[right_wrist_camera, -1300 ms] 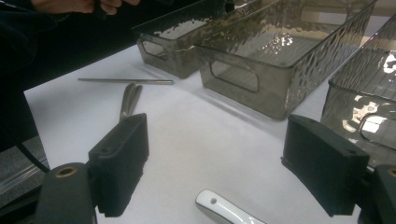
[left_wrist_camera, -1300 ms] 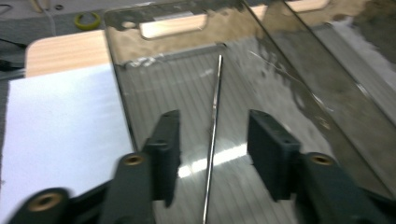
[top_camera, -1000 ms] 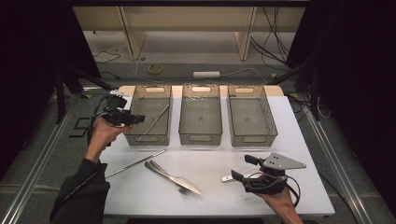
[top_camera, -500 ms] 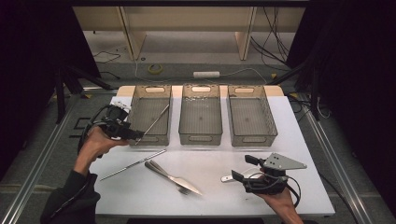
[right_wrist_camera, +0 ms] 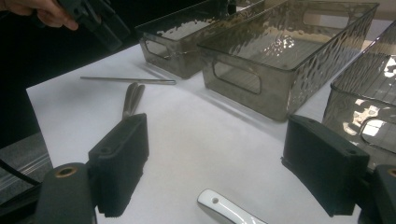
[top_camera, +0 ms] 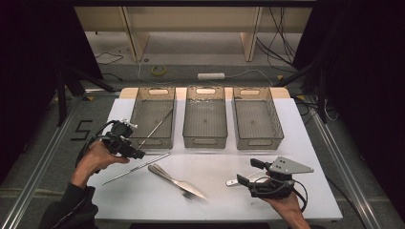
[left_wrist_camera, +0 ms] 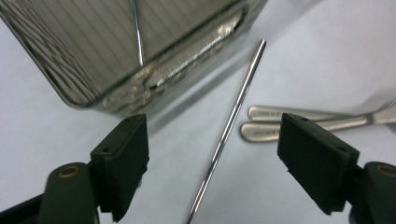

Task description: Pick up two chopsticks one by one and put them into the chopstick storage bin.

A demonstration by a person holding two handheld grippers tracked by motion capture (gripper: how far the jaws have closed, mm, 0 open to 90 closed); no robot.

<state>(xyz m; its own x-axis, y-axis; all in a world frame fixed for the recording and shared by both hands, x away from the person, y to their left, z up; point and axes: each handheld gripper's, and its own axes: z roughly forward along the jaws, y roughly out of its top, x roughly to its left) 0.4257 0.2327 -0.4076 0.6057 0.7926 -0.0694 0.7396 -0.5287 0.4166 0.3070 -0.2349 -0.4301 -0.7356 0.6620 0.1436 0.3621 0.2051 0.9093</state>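
L gripper (top_camera: pixel 138 153) sits at the table's left side, just near of the left bin (top_camera: pixel 152 139), jaws pointing right and down twd the loose metal rod (top_camera: pixel 136 168). Its jaws have just been opening and now stand wide; nothing pinched. In the left gripper view the rod (left_wrist_camera: pixel 224 135) runs up btwn the two black jaws w/o touching either pad, lying flat on the white table (left_wrist_camera: pixel 303 60). The bin's corner (left_wrist_camera: pixel 112 93) is just beyond the jaws, w/ a second rod (left_wrist_camera: pixel 137 28) leaning inside it; high view shows that rod (top_camera: pixel 156 127) slanted across the bin floor.

Just right of the loose rod lie two pieces of cutlery (top_camera: pixel 177 181), handles side by side, a fork's tines at the near-right end. Their handle ends (left_wrist_camera: pixel 275 122) show near the right-hand jaw in the left gripper view.

R gripper (top_camera: pixel 243 174) rests at near right on the table, held in the person's hand, jaws wide apart and empty. A white handle (top_camera: pixel 232 182) lies on the table just by its jaws, seen btwn them (right_wrist_camera: pixel 224 207) in the right gripper view, untouched.

Middle bin (top_camera: pixel 205 140) and right bin (top_camera: pixel 260 140) stand side by side at the far edge, right of the left bin.
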